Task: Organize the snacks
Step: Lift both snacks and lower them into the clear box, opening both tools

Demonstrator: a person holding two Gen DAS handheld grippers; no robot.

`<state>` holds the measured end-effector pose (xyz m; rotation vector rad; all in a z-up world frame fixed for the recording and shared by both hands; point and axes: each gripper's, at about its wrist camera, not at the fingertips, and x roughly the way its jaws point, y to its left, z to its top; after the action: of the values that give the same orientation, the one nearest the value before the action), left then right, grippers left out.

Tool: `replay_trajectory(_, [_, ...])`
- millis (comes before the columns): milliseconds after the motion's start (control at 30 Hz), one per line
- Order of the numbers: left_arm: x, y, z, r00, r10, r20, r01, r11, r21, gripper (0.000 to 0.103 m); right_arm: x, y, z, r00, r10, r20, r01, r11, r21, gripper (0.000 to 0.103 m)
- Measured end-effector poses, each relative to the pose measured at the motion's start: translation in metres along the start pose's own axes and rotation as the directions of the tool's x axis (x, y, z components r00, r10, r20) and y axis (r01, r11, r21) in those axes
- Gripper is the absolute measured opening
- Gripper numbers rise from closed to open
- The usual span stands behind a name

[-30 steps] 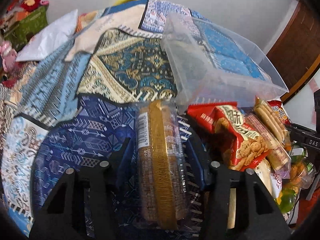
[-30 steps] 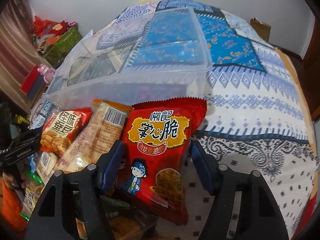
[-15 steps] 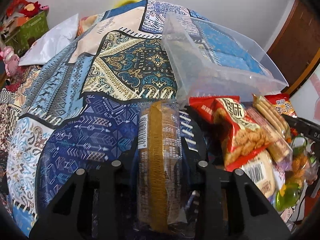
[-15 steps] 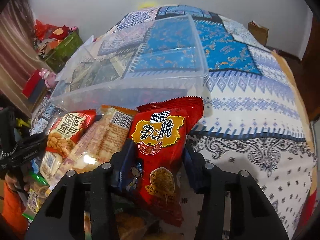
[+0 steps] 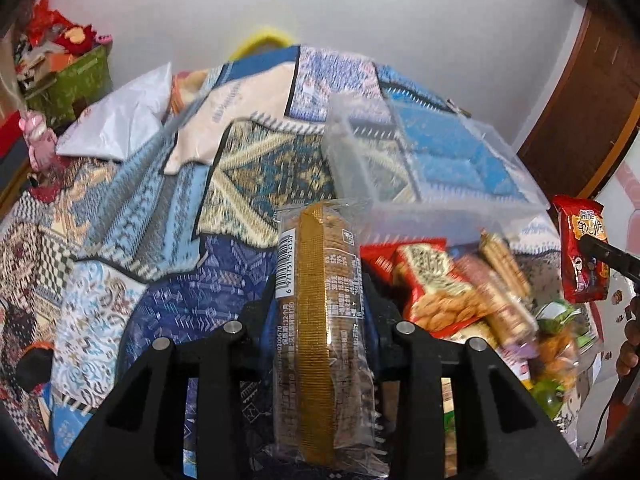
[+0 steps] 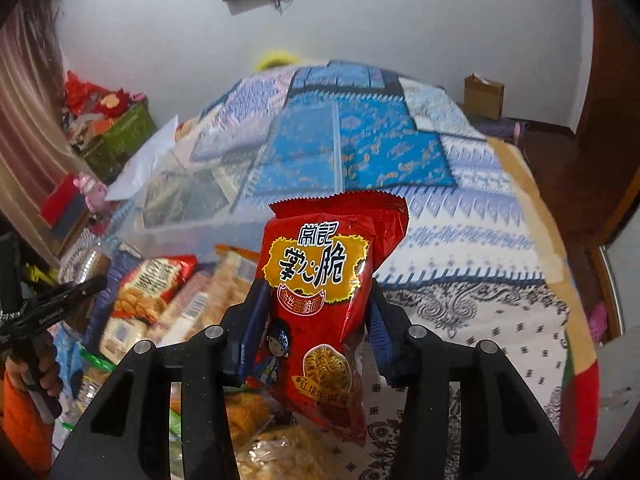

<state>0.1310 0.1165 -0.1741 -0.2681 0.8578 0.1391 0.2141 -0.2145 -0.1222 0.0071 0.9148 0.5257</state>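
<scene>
The left gripper is clamping a clear-wrapped sleeve of crackers, holding it clear of the patterned bedspread. The right gripper is squeezing a red instant-noodle snack packet, holding it upright. A clear plastic bin is sitting on the bed just behind the snack pile, which is lying between both grippers.
</scene>
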Motion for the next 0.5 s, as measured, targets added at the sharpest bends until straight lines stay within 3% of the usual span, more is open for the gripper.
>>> replay_trajectory(500, [-0.009, -0.039, 0.067, 0.992, -0.053, 0.118, 0.044, 0.996, 0.076, 0.036, -0.004, 0.016, 0.045, 0.993, 0.033, 0.111, -0.03, 0.999, -0.023, 0.043])
